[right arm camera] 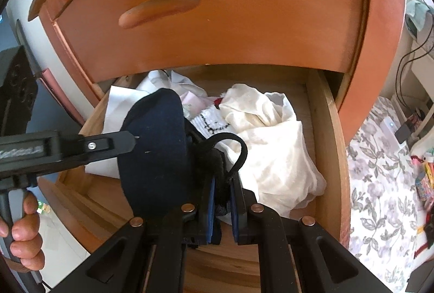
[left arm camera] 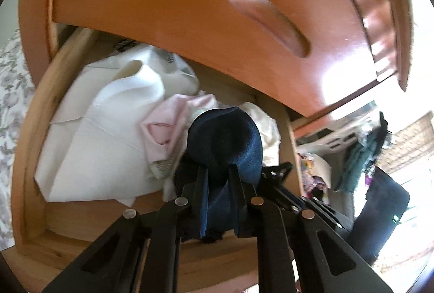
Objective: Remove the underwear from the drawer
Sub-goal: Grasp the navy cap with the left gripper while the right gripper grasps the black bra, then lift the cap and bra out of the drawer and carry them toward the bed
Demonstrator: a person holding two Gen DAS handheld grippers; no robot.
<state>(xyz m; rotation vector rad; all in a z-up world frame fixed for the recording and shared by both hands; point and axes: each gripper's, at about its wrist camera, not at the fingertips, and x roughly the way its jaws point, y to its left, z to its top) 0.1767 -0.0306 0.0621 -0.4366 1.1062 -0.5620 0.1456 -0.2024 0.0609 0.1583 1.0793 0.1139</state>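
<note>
A dark navy piece of underwear (left arm camera: 227, 138) rises from the open wooden drawer (left arm camera: 35, 108) among pale clothes. My left gripper (left arm camera: 217, 171) is shut on it, its fabric bunched between the two fingers. In the right wrist view the same navy underwear (right arm camera: 157, 152) stands as a rounded cup at the drawer's (right arm camera: 331, 130) front left, with a black strap (right arm camera: 238, 146) looping off it. My right gripper (right arm camera: 222, 179) is shut on the black strap and the dark fabric below it. The left gripper's fingertip (right arm camera: 127, 142) presses on the cup from the left.
A closed upper drawer front (right arm camera: 217, 21) with a recessed handle overhangs the open drawer. White folded cloth (left arm camera: 108, 130), a pink garment (left arm camera: 165, 124) and a cream garment (right arm camera: 276, 146) fill the drawer. A floral bedspread (right arm camera: 379, 184) lies to the right. A person's hand (right arm camera: 24, 233) holds the left gripper's handle.
</note>
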